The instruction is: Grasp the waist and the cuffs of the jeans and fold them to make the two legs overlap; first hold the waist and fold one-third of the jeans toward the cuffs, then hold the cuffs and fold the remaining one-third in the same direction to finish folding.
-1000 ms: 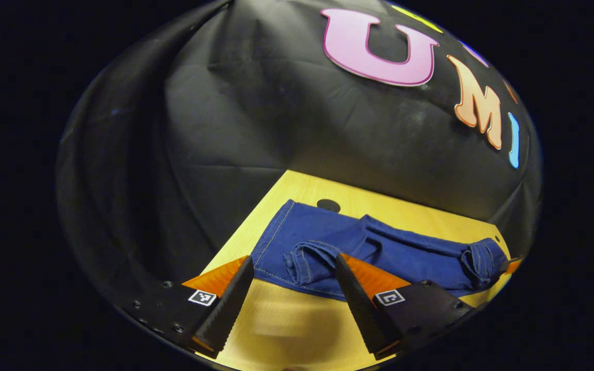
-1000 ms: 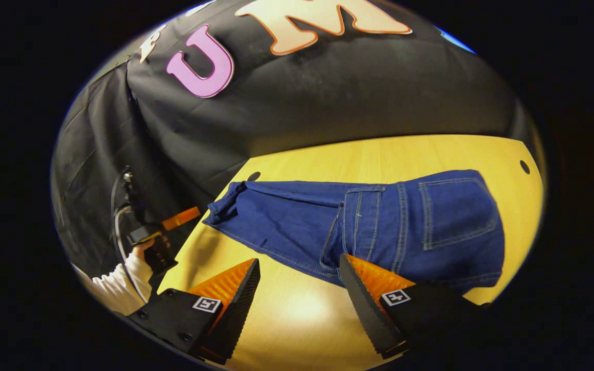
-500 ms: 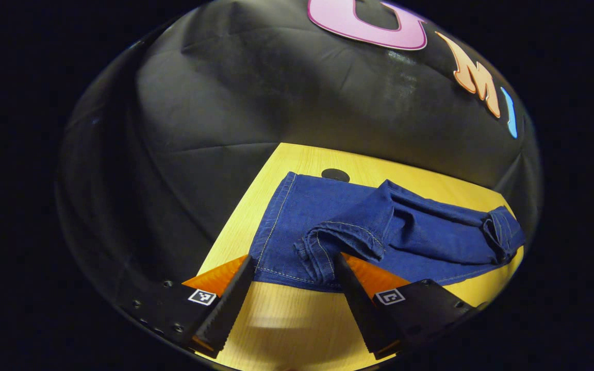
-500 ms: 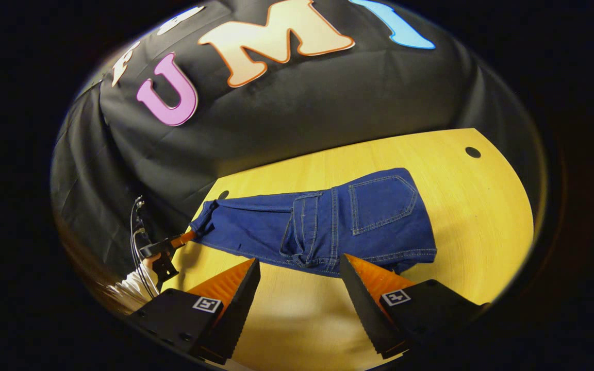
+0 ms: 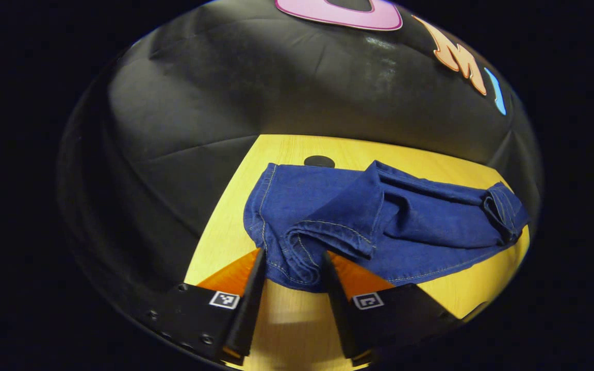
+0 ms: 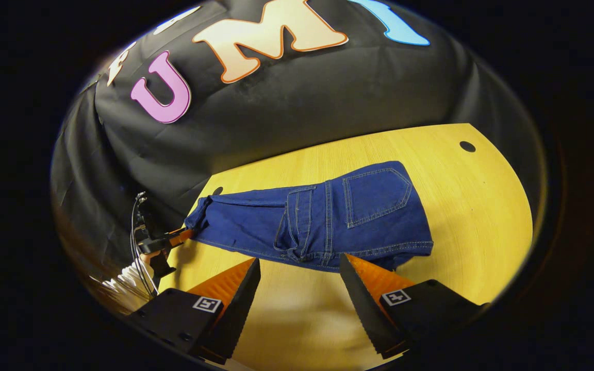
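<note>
Blue jeans (image 6: pixel 328 221) lie flat along the wooden table (image 6: pixel 482 206), legs overlapped, back pocket (image 6: pixel 377 193) up. In the left gripper view the cuffs (image 5: pixel 302 247) are bunched between my fingers, and my left gripper (image 5: pixel 292 255) is shut on them; the waist end (image 5: pixel 503 211) lies far right. In the right gripper view my right gripper (image 6: pixel 299 260) stands open just before the waist's near edge (image 6: pixel 323 260), apart from the cloth. The left gripper (image 6: pixel 168 241) shows far left at the cuff end, held by a hand (image 6: pixel 147 257).
The tabletop has a round hole (image 6: pixel 466 146) at the far right and another (image 5: pixel 319 161) just behind the cuffs. Black cloth walls the table's back and sides. Bare wood (image 6: pixel 297 319) stretches before the waist and right of it.
My left gripper has moved onto the cuffs and narrowed its fingers around them, bunching the cloth. The right gripper has drawn back slightly from the waist and stays open.
</note>
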